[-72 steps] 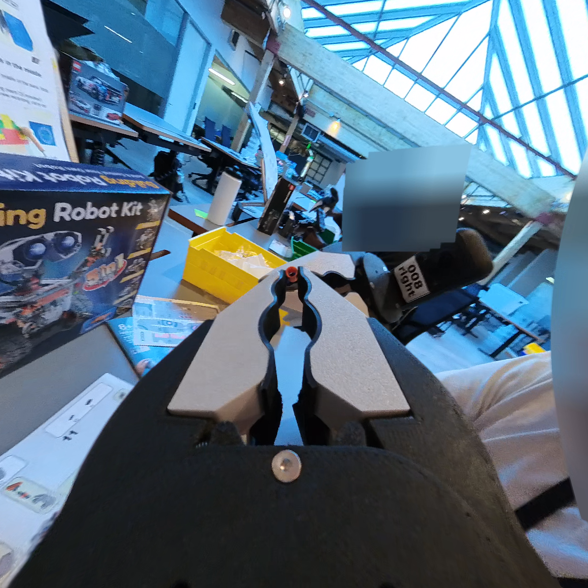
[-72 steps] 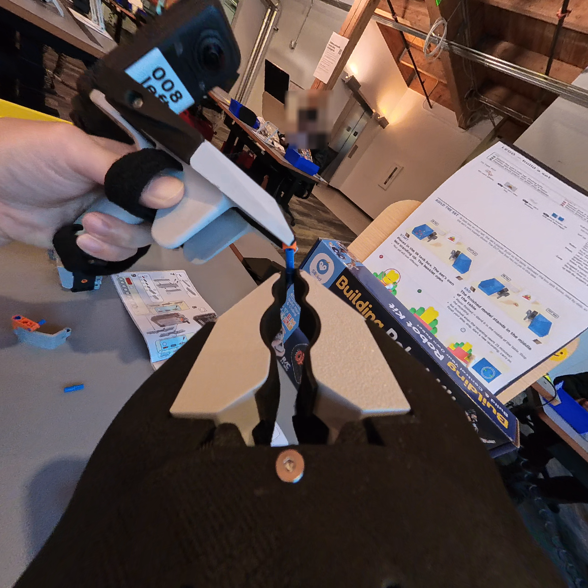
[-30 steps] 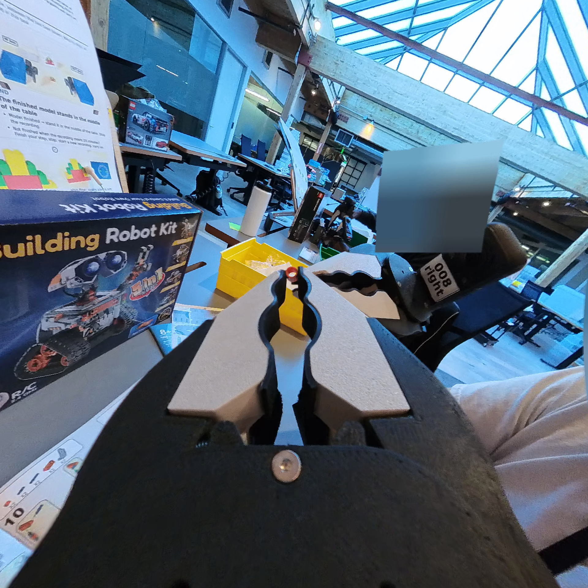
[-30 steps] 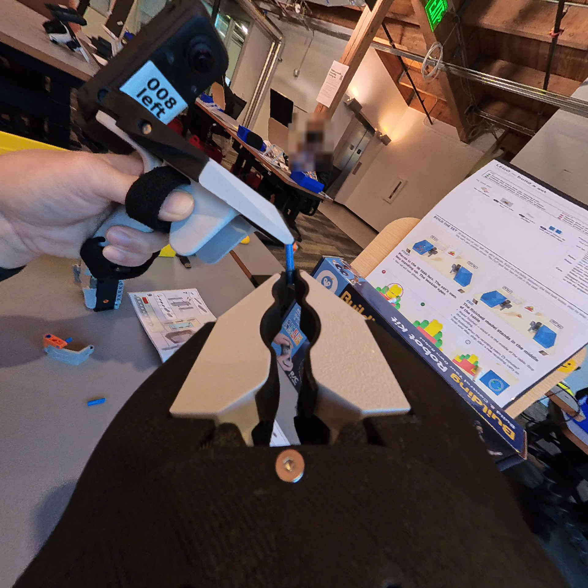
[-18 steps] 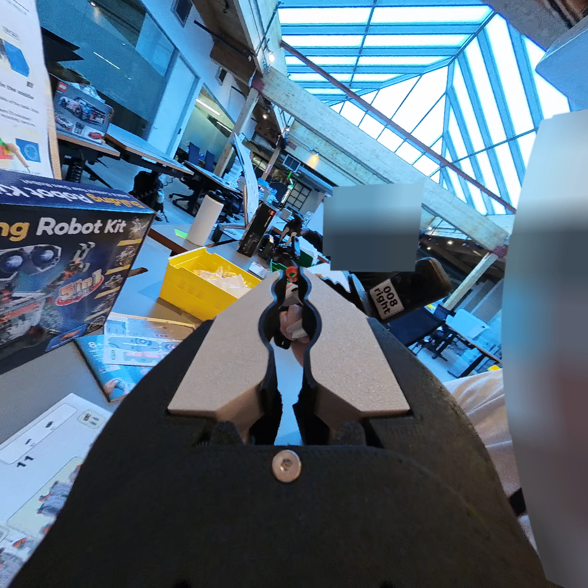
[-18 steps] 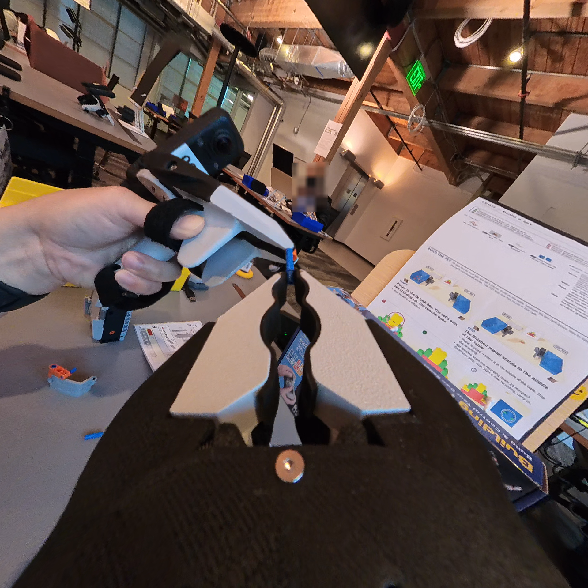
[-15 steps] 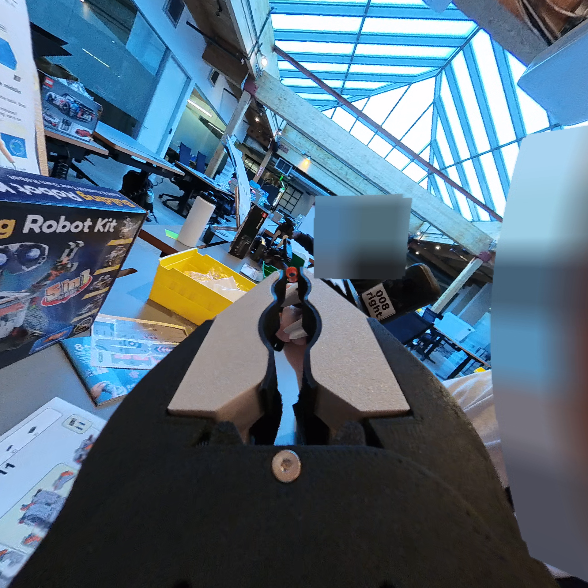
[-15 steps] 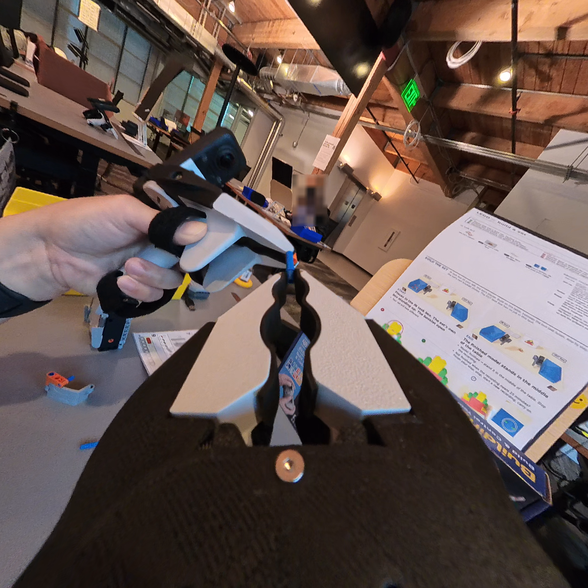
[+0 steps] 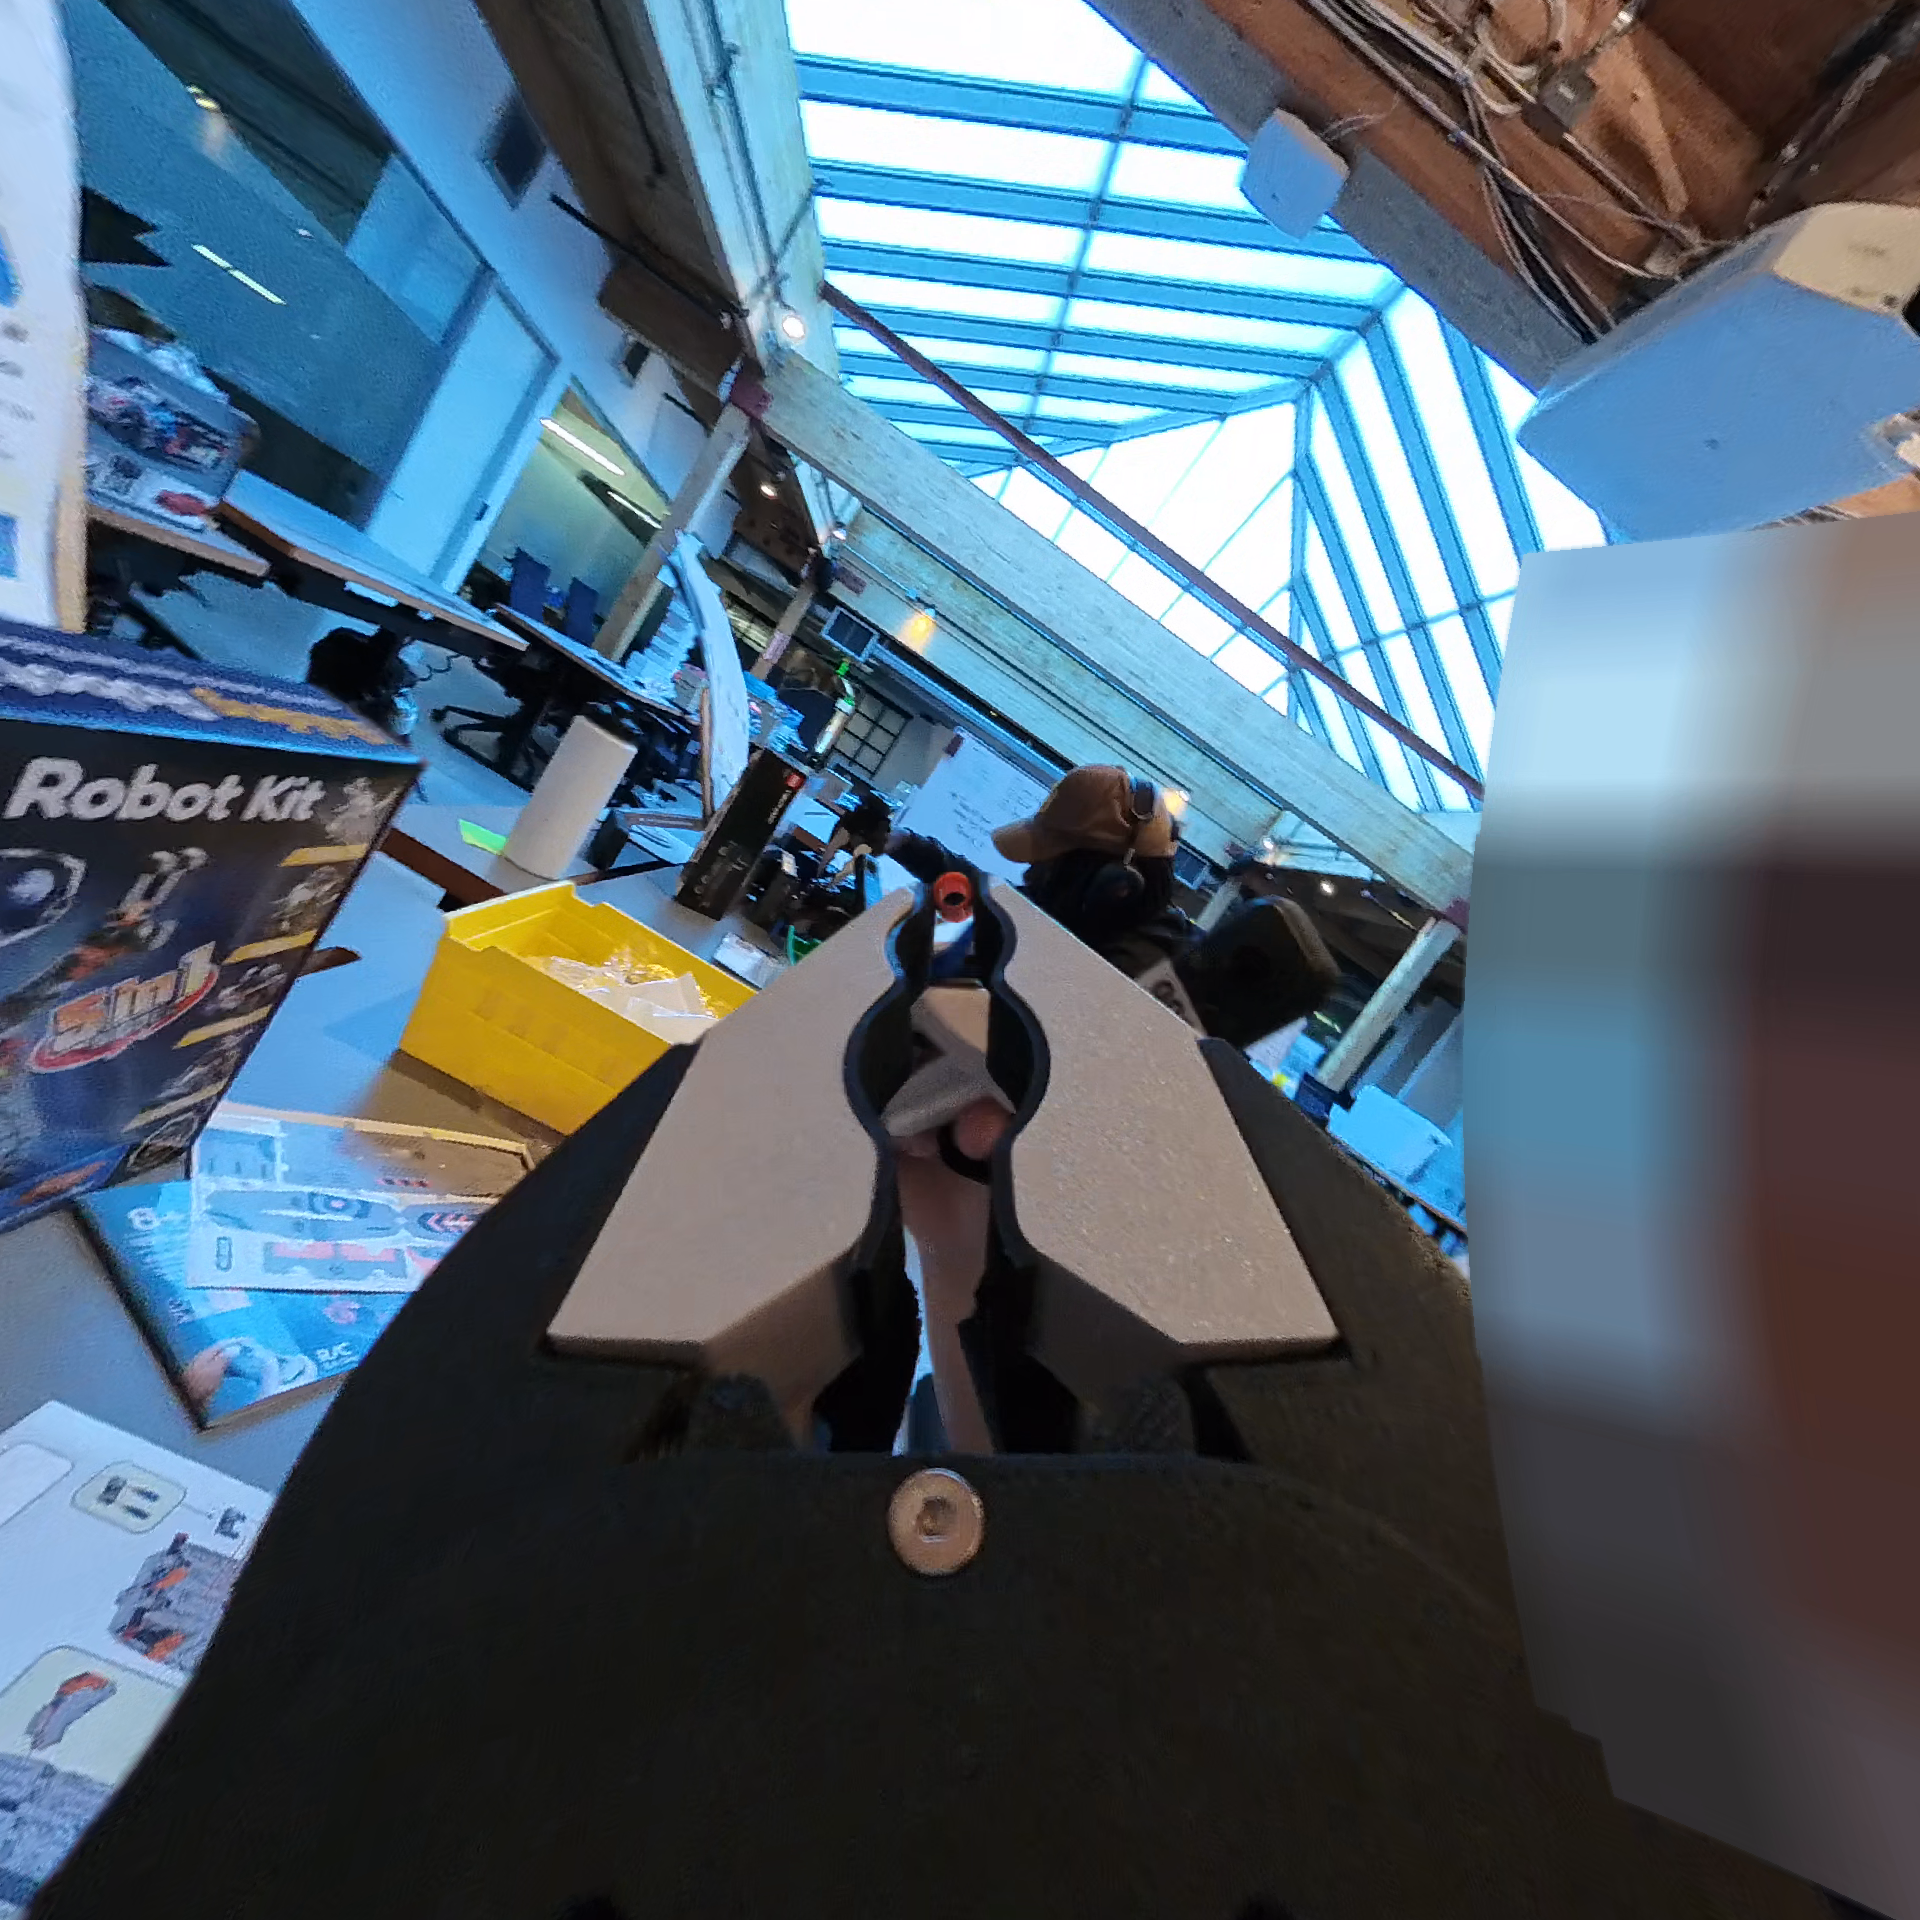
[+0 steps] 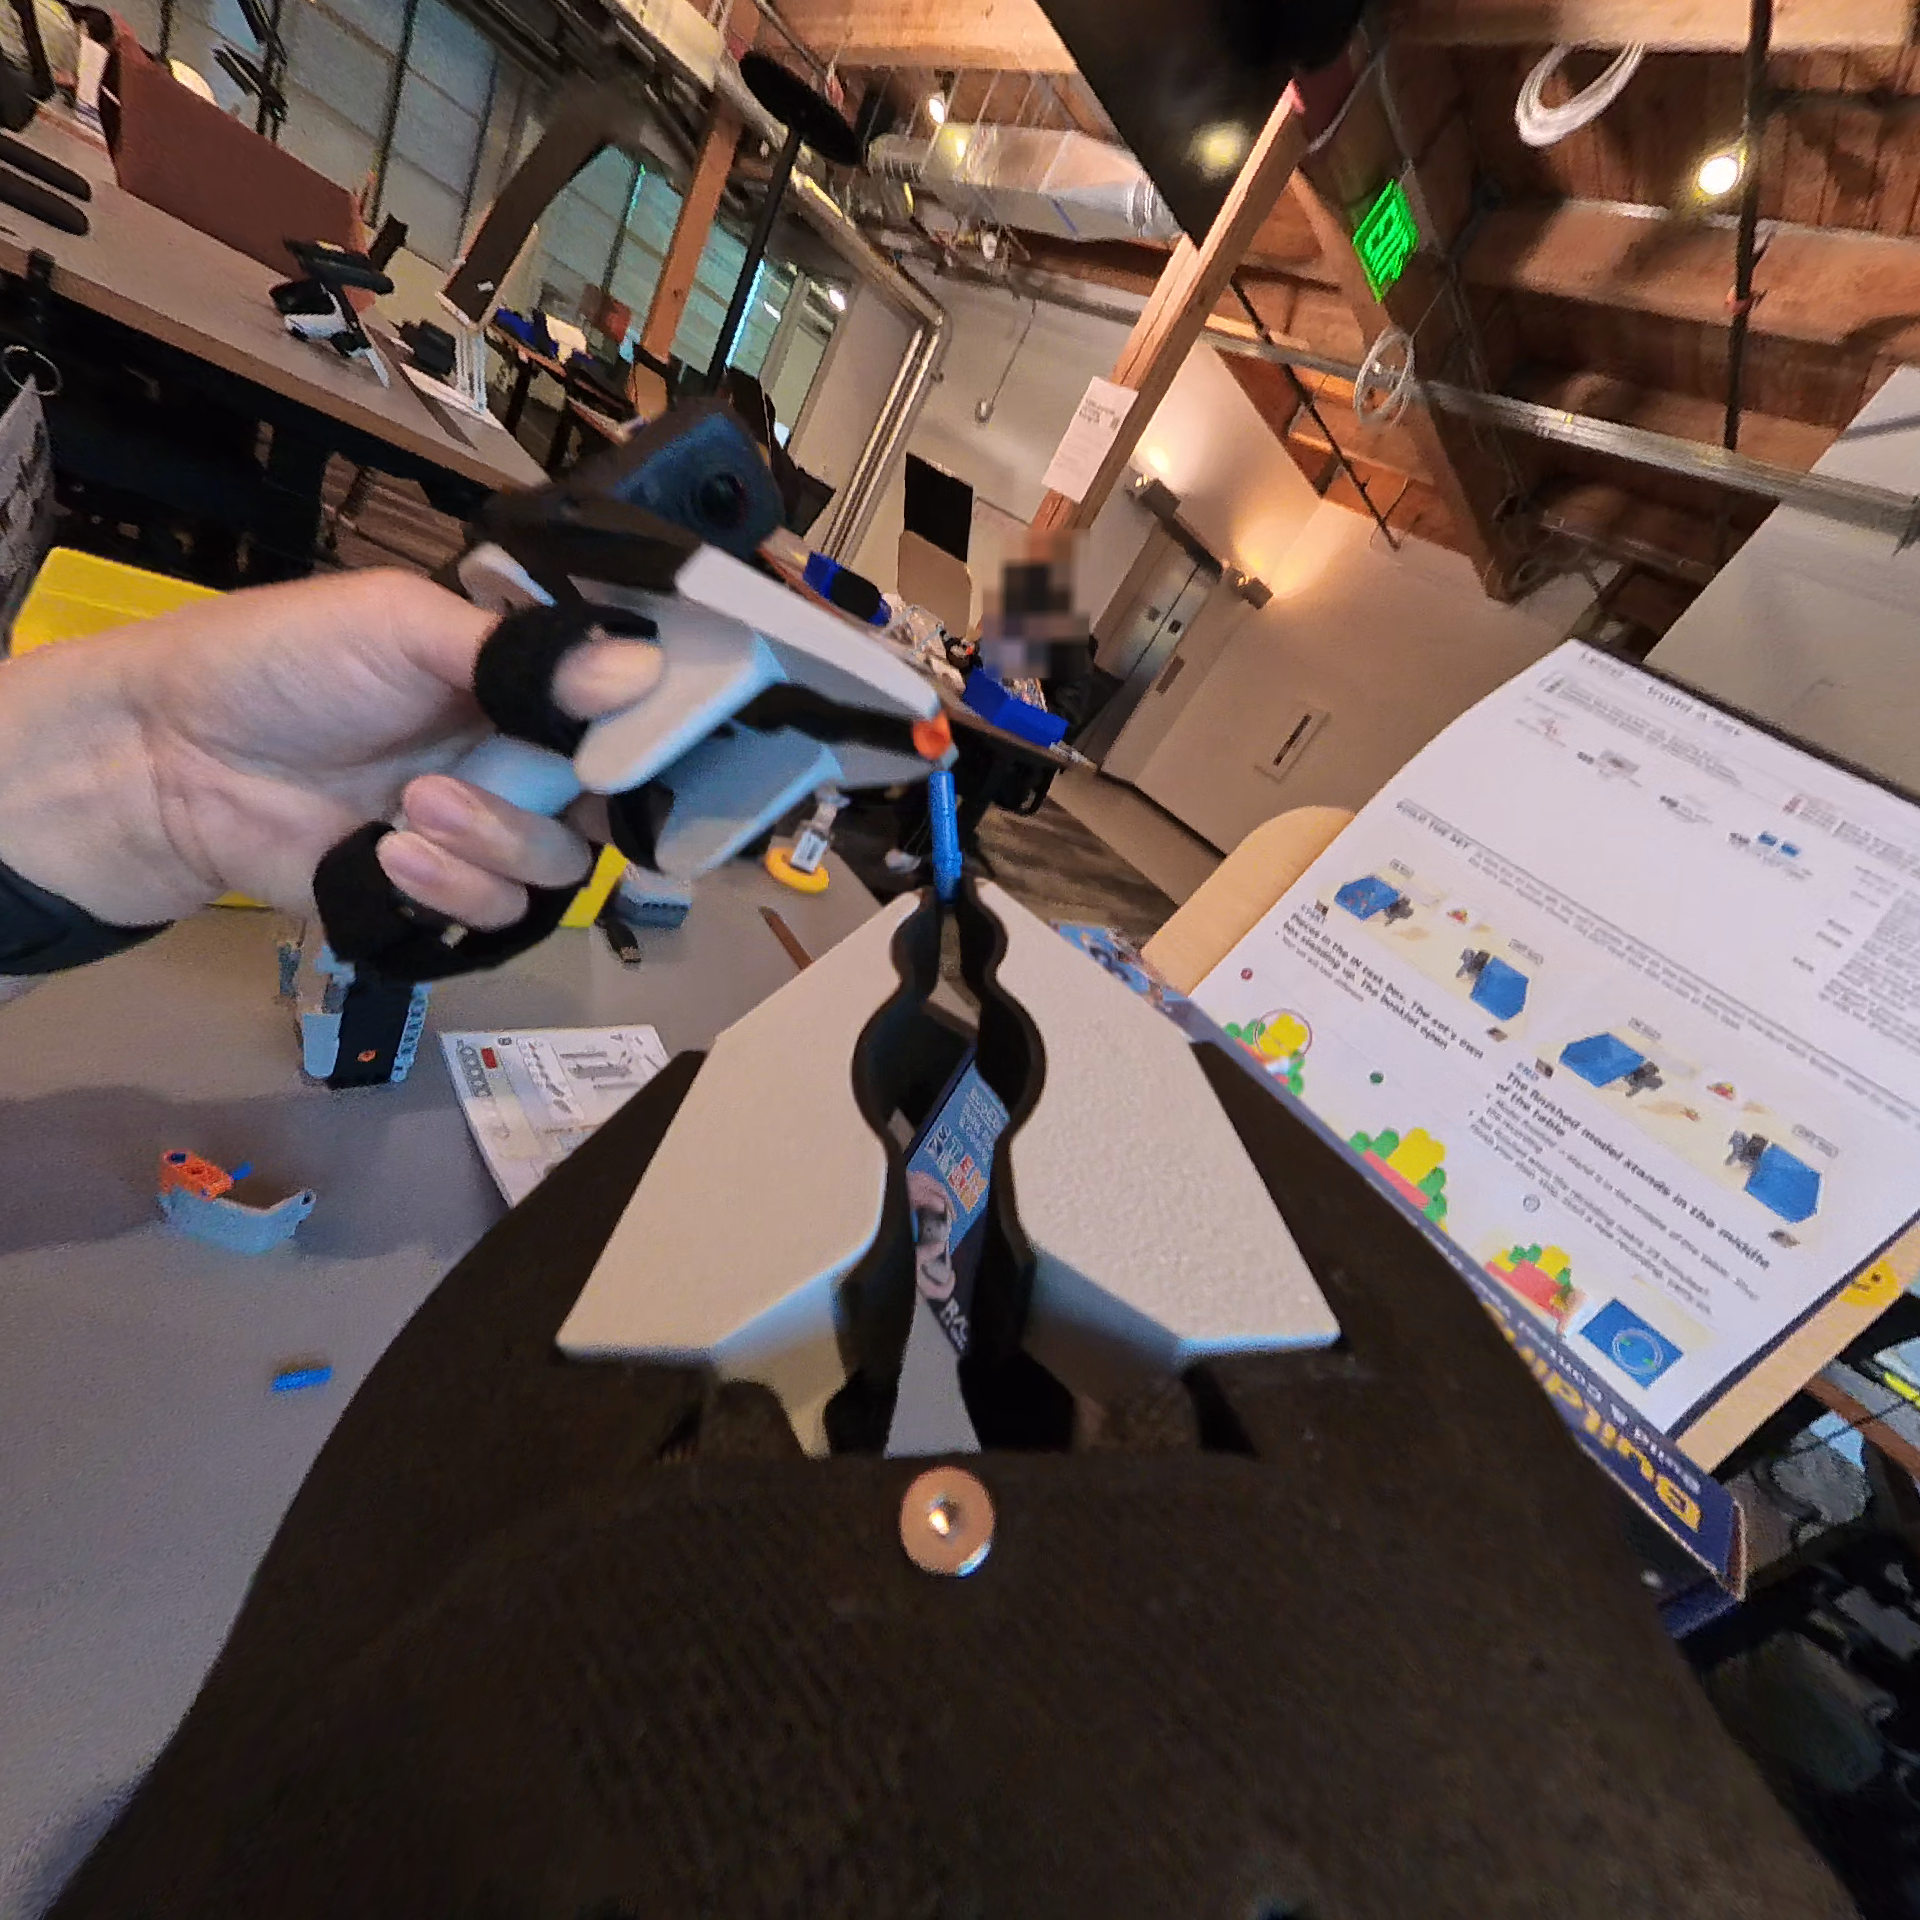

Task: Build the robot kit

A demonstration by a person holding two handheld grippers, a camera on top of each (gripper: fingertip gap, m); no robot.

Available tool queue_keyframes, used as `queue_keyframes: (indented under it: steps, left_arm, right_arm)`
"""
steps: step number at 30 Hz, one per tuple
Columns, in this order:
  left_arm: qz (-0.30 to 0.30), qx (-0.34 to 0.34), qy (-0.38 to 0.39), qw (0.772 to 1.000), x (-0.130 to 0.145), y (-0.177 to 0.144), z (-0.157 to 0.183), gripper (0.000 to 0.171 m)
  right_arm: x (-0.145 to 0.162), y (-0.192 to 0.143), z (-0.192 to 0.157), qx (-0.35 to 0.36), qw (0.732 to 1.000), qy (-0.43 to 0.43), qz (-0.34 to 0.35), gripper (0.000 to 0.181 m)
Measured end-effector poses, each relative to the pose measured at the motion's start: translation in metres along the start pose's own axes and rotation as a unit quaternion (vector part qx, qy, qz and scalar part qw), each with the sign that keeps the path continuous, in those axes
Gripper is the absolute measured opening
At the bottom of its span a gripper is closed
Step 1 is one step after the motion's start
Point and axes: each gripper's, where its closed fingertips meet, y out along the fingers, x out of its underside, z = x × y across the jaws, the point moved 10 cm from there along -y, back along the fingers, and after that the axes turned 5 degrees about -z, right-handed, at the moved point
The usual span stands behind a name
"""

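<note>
My left gripper (image 9: 948,902) is shut on a small orange piece (image 9: 948,896) pinched at its fingertips, held in the air above the table. My right gripper (image 10: 943,896) is shut on a thin blue pin (image 10: 942,834) that sticks up from its tips. In the right wrist view the left gripper (image 10: 925,736), held by a hand (image 10: 260,738), points right with the orange piece (image 10: 930,734) at its tip. The top of the blue pin sits just below and right of that piece, almost touching. In the left wrist view the right gripper is mostly hidden behind my own fingers.
A dark blue kit box (image 9: 145,935) stands at left, a yellow bin (image 9: 540,997) behind it, and booklets (image 9: 312,1205) lie on the grey table (image 10: 125,1455). A grey and orange part (image 10: 223,1200), a small blue pin (image 10: 301,1378) and a grey block (image 10: 358,1023) lie there. An instruction sheet (image 10: 1621,1039) stands at right. Left and right tips are no more than a few centimetres apart.
Both grippers tilted upward and drew together. The left gripper's tip with the orange piece now sits right over the blue pin's top. Both stay shut.
</note>
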Motion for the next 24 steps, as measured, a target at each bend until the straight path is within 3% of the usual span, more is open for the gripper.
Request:
queue_keyframes:
  steps: [1,9,24]
  left_arm:
    - [-0.009,0.005,0.008,1.0,0.0,0.001,0.004,0.005]
    - [-0.04,0.002,0.025,0.999,0.007,0.015,0.008,0.004]
    - [-0.067,-0.063,0.065,0.994,0.009,0.016,0.005,0.004]
  right_arm:
    - [0.001,0.001,0.001,-0.001,1.0,0.003,-0.01,0.001]
    - [-0.005,0.0,-0.002,-0.015,0.999,0.0,-0.039,0.001]
    - [-0.006,-0.001,0.001,-0.009,0.996,-0.005,-0.084,0.001]
